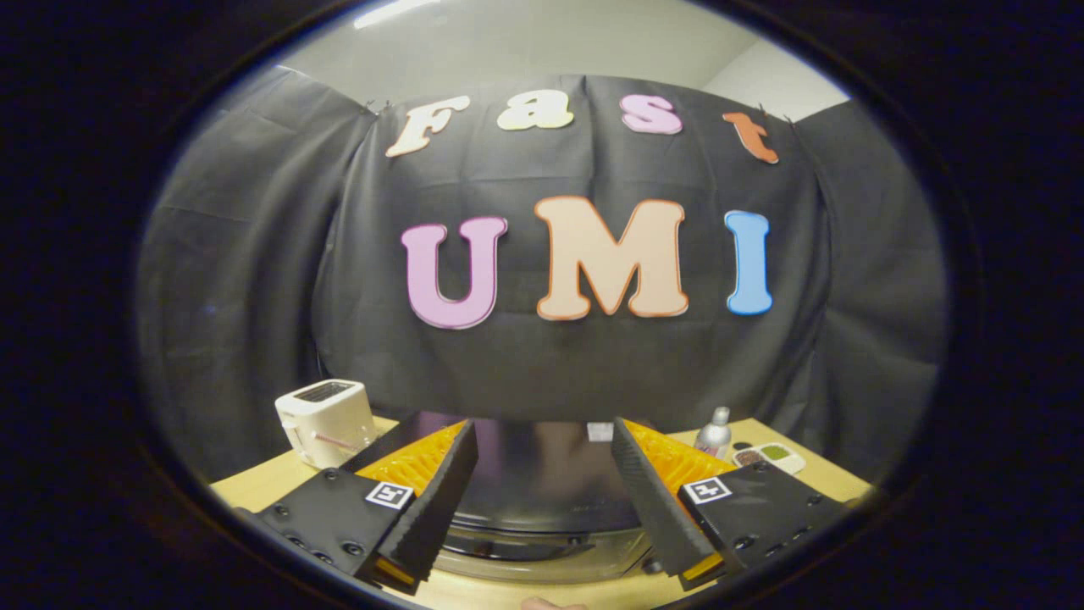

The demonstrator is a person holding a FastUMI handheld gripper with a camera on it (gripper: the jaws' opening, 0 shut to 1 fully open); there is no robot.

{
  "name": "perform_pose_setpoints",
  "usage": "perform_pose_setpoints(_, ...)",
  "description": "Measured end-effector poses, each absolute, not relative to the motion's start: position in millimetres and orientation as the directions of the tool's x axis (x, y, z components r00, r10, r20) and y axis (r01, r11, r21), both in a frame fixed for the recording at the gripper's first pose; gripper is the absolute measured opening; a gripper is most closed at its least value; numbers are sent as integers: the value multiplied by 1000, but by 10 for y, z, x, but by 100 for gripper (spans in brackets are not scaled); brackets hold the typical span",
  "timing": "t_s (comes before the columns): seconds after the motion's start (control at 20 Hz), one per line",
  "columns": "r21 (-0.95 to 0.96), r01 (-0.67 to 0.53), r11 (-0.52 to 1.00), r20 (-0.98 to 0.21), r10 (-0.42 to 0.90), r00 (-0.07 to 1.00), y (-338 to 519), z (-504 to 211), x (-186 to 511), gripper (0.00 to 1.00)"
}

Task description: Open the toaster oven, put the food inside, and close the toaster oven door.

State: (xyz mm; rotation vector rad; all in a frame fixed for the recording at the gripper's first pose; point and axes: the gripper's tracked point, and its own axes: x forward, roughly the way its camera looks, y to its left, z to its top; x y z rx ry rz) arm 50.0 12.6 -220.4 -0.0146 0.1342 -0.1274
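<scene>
Two fingers of the claw (pixel 542 474) stand spread wide, gripping nothing; the dark toaster oven (pixel 542 500) sits between and just ahead of them on the surface (pixel 254 487), white toaster (pixel 326 421) beyond-left

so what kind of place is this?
Likely a staged kitchen booth: wooden table, white toaster, black toaster oven between the open gripper fingers, seasoning bottle, black cloth wall.
</scene>
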Motion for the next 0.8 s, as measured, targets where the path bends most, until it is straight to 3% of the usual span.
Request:
perform_pose_setpoints(0.35,-25,116,993,-201,-118,972,226,-2774,453,100)
perform_pose_setpoints(0.8,25,110,994,-178,-104,978,240,-2786,-3,100)
